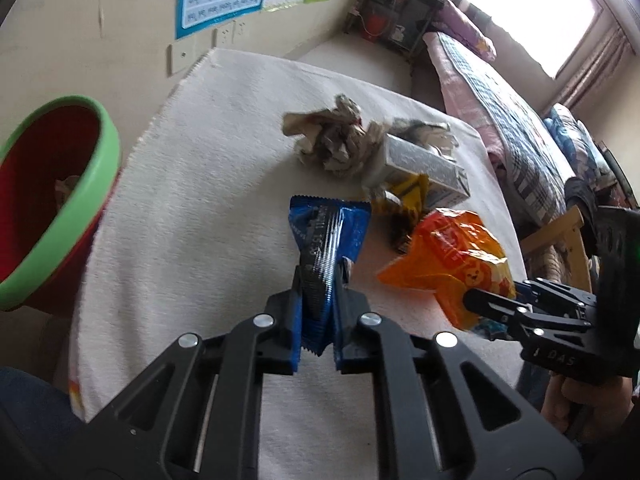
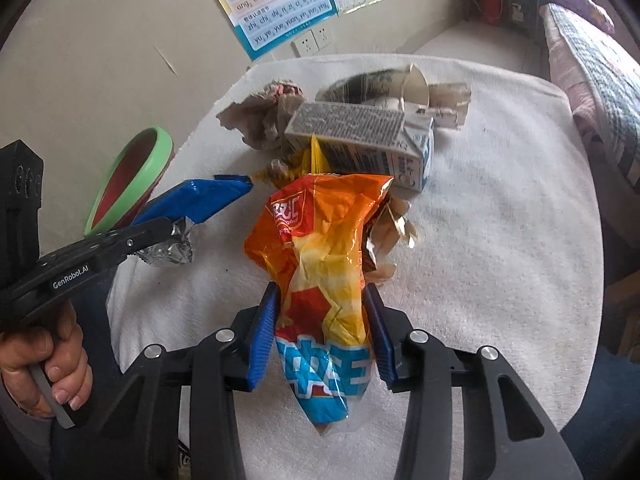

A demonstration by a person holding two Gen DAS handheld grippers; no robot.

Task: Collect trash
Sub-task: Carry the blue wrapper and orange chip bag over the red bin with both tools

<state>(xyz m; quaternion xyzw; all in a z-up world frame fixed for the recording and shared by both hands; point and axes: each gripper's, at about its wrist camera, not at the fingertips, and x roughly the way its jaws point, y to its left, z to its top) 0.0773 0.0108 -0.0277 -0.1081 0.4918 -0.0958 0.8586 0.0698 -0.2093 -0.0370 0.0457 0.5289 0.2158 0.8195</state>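
Observation:
A blue snack wrapper (image 1: 328,228) lies lengthwise on the white towel (image 1: 200,200), and my left gripper (image 1: 320,276) is shut on its near end. The right wrist view shows that wrapper (image 2: 192,200) with its silver torn end sticking out of the left gripper (image 2: 176,228). An orange snack bag (image 2: 316,240) stands between the blue pads of my right gripper (image 2: 321,290), which press on both of its sides. From the left wrist view the orange bag (image 1: 452,248) sits at the right, with the right gripper (image 1: 472,300) at its lower corner.
A red bin with a green rim (image 1: 96,168) stands off the towel's left edge. Crumpled paper (image 1: 332,140), a milk carton (image 1: 424,164) and a yellow wrapper (image 1: 408,196) lie farther back. A bed (image 1: 500,92) runs along the right. A person's hand (image 2: 48,364) grips the left handle.

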